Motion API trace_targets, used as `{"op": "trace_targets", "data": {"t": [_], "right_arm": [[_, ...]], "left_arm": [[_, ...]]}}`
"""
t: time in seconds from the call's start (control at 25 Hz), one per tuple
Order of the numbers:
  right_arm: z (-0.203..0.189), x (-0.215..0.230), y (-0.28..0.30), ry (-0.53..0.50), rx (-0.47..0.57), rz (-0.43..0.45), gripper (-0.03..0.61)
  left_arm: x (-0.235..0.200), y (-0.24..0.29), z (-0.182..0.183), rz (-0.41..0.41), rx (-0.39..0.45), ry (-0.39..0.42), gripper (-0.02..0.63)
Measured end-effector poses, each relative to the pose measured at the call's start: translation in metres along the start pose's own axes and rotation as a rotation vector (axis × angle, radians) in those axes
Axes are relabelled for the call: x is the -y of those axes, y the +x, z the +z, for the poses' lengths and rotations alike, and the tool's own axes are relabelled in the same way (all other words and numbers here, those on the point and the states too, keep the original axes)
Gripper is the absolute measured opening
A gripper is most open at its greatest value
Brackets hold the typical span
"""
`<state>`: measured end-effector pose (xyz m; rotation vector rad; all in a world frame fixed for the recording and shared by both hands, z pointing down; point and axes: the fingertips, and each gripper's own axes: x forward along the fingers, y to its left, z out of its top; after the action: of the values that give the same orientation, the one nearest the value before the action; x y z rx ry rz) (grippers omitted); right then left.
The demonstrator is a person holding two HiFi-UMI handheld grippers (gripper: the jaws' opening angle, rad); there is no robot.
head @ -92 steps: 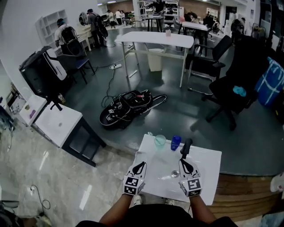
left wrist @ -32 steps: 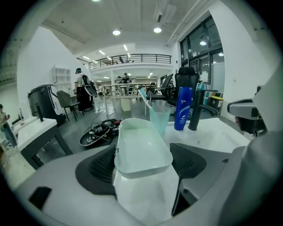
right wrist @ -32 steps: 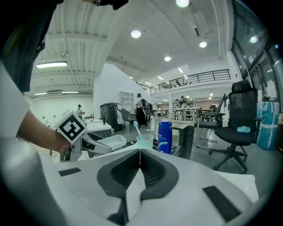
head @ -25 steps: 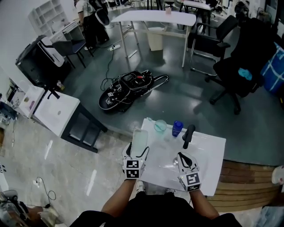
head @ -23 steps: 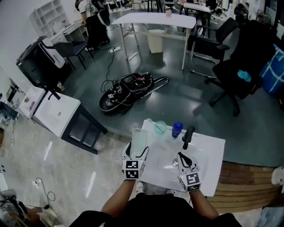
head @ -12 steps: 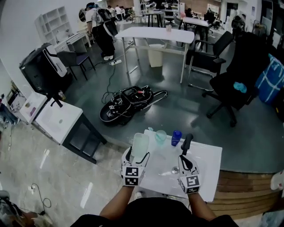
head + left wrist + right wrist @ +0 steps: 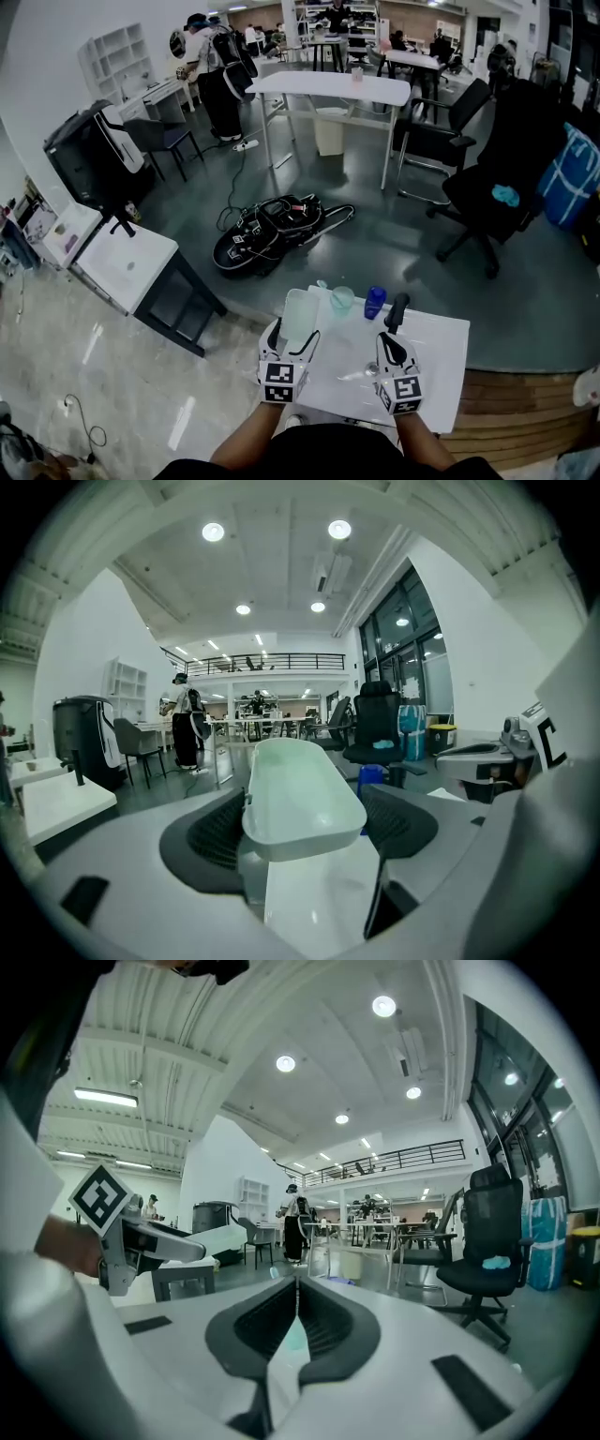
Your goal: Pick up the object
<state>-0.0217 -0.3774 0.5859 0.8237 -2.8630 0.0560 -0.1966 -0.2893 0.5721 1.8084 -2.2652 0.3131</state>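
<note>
A pale green, oblong plastic box (image 7: 298,314) is held over the left edge of the small white table (image 7: 436,352). My left gripper (image 7: 289,339) is shut on its near end. In the left gripper view the box (image 7: 302,799) sits between the black pads, open side up, and the left gripper (image 7: 309,834) grips it from both sides. My right gripper (image 7: 391,347) hovers over the table's middle, shut and empty. The right gripper view shows the right gripper (image 7: 295,1321) with its pads pressed together and nothing between them.
At the table's far edge stand a green cup (image 7: 341,298), a blue cup (image 7: 374,301) and a black handle-like object (image 7: 396,311). A small shiny item (image 7: 369,369) lies beside the right gripper. On the floor beyond are a black bag (image 7: 267,231), a low white cabinet (image 7: 127,266) and office chairs (image 7: 497,187).
Earlier the left gripper was empty over the table; now it holds the box lifted at the table's left edge. Over the last second both grippers have barely moved.
</note>
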Motion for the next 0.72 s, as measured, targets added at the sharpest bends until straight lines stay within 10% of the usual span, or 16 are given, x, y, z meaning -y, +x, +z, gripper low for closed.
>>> {"op": "trace_targets", "data": {"t": [0.72], "right_arm": [[0.008,-0.010,0.003,-0.103,-0.026,0.022,0.017]], "left_arm": [[0.001,-0.009,-0.007,-0.039,0.035,-0.031,0.402]]}}
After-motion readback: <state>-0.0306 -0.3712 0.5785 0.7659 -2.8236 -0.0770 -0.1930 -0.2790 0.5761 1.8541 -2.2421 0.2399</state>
